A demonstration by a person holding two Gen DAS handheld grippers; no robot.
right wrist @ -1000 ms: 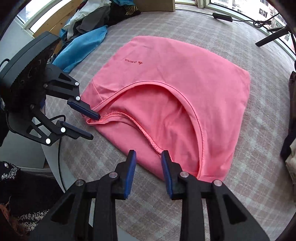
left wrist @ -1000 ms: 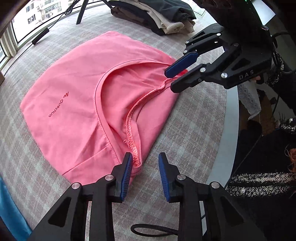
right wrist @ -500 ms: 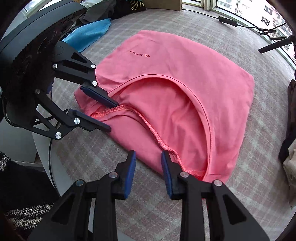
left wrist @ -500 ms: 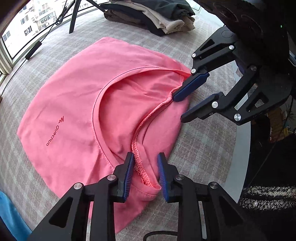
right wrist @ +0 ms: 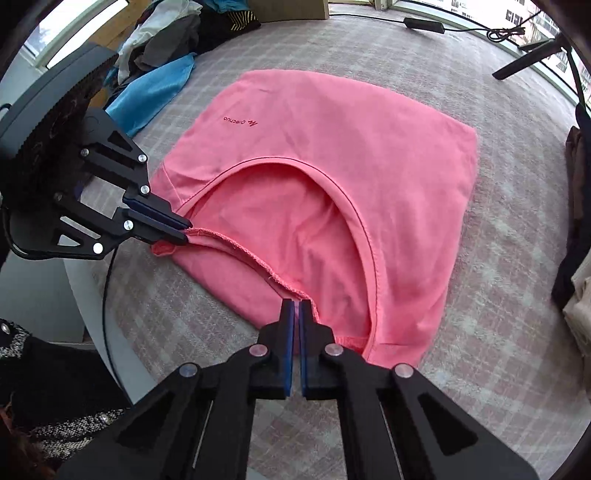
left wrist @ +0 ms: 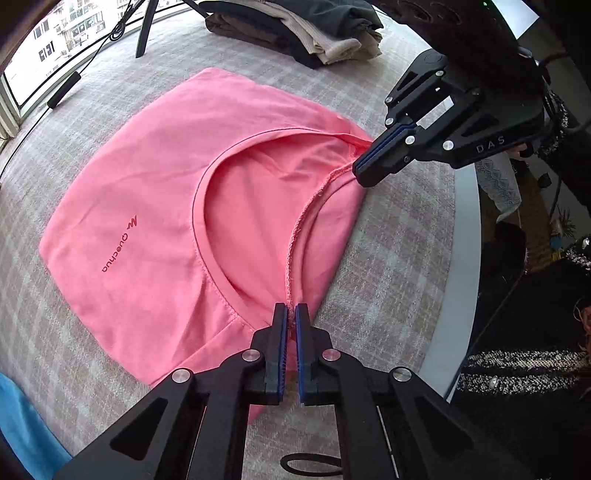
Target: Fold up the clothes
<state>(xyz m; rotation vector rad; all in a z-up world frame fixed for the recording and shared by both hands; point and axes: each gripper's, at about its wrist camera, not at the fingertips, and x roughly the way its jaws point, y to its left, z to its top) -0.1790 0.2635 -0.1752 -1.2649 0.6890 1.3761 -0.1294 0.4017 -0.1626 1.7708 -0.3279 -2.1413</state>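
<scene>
Jaws of the left gripper (left wrist: 290,314) and right gripper (right wrist: 296,308) have just closed on the frilled neckline edge of the pink T-shirt (left wrist: 177,192), one at each end, both angled steeply down at the checked-cloth bench (left wrist: 388,288).

A table (left wrist: 399,280) with a grey-pink checked cover fills the area; its pale rounded edge (left wrist: 467,258) shows at one side. Windows (left wrist: 40,44) along the far edge admit daylight, showing buildings outside. Black cables (right wrist: 476,26) lie at that edge.
</scene>
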